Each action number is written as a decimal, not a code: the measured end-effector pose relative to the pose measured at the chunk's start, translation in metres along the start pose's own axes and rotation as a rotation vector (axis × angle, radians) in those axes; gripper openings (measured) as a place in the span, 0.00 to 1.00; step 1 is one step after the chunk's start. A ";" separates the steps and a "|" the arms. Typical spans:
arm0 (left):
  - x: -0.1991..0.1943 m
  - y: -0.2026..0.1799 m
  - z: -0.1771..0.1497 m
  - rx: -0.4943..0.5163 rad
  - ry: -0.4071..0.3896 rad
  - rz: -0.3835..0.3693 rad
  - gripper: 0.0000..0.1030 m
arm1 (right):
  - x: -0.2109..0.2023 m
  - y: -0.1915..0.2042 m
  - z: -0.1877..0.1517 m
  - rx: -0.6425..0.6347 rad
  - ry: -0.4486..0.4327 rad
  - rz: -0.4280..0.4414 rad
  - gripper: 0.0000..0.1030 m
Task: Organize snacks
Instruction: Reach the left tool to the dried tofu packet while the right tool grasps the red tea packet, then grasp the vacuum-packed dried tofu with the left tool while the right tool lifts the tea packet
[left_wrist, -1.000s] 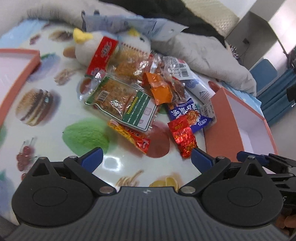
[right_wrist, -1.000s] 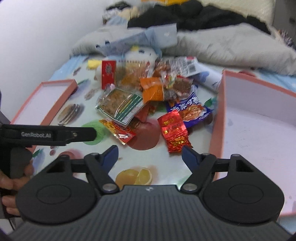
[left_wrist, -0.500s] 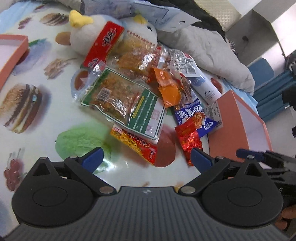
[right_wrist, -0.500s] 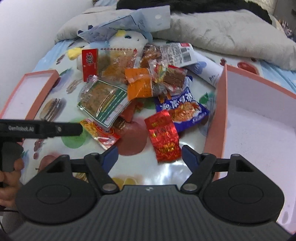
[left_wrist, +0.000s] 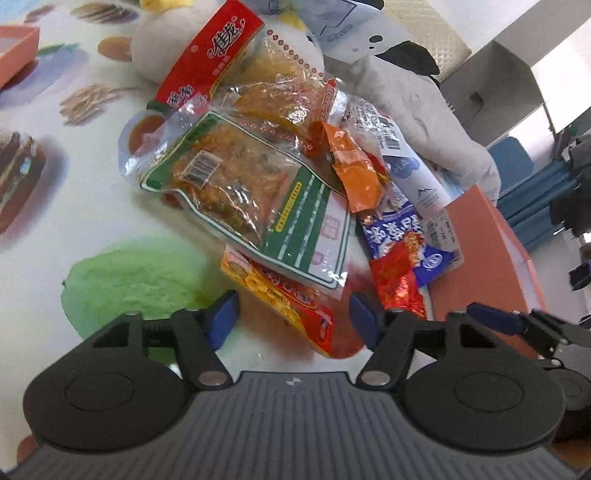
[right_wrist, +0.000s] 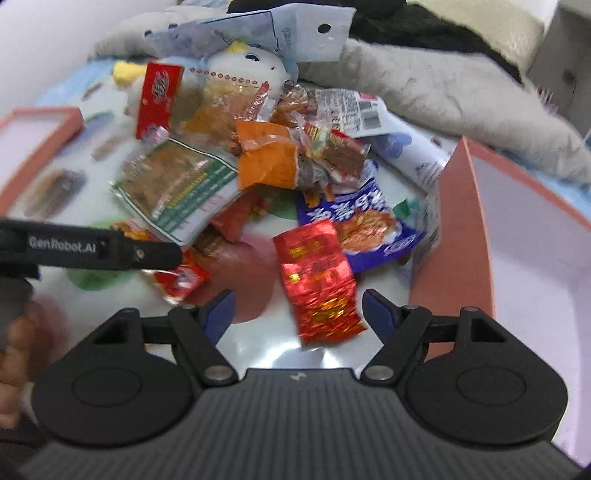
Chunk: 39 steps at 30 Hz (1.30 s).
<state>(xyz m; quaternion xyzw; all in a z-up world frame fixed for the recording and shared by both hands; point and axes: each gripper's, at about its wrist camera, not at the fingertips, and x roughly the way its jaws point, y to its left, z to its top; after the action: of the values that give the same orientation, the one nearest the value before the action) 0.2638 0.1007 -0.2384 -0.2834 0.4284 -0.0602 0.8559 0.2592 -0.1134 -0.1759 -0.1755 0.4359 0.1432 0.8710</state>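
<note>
We note a heap of snacks on a tabletop (left_wrist: 44, 221) covered in a food-print cloth.

Left claw (left_wrist: 293, 317): jaws closing, blue pads not yet pressing on anything. Between them lies the near end of a red-and-yellow snack packet (left_wrist: 280, 291), flat on the cloth; the packet's far end is tucked under a large clear green-trimmed pouch (left_wrist: 243, 188).

Right claw (right_wrist: 299, 312): jaws spread, nothing gripped. A red foil packet (right_wrist: 317, 284) lies just ahead of the gap, its near end between the pads; we cannot tell whether it touches either one. It overlaps a blue-and-white packet (right_wrist: 365, 225).

Rest of the heap, toward the far edge: an orange packet (right_wrist: 267, 158), a red-labelled clear bag (left_wrist: 210, 55) leaning on a white plush toy (left_wrist: 155, 40), more clear wrappers with barcodes, and a white tube (left_wrist: 421, 181).

An orange box (right_wrist: 458, 229) with a pale inside stands at the right edge of the tabletop, touching the blue-and-white packet. A shallower orange tray (right_wrist: 37, 122) sits at the far left corner, well apart from the heap.

In the right wrist view the left claw's black arm enters from the left over the red-and-yellow packet, a blurred hand (right_wrist: 18, 332) below it. Grey bedding (right_wrist: 443, 88) lies beyond the far edge.
</note>
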 end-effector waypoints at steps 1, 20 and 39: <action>0.001 0.000 0.000 -0.007 -0.004 -0.003 0.64 | 0.004 0.000 0.000 -0.005 -0.001 -0.004 0.74; -0.003 -0.008 -0.033 -0.080 -0.058 0.068 0.05 | 0.055 -0.003 0.002 -0.024 0.082 -0.018 0.57; -0.092 -0.002 -0.103 -0.175 -0.014 0.121 0.04 | -0.028 0.018 -0.044 0.054 0.081 0.140 0.52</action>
<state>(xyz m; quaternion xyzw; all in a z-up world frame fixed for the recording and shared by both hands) 0.1278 0.0868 -0.2217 -0.3310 0.4424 0.0311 0.8329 0.2048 -0.1186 -0.1815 -0.1268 0.4855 0.1847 0.8450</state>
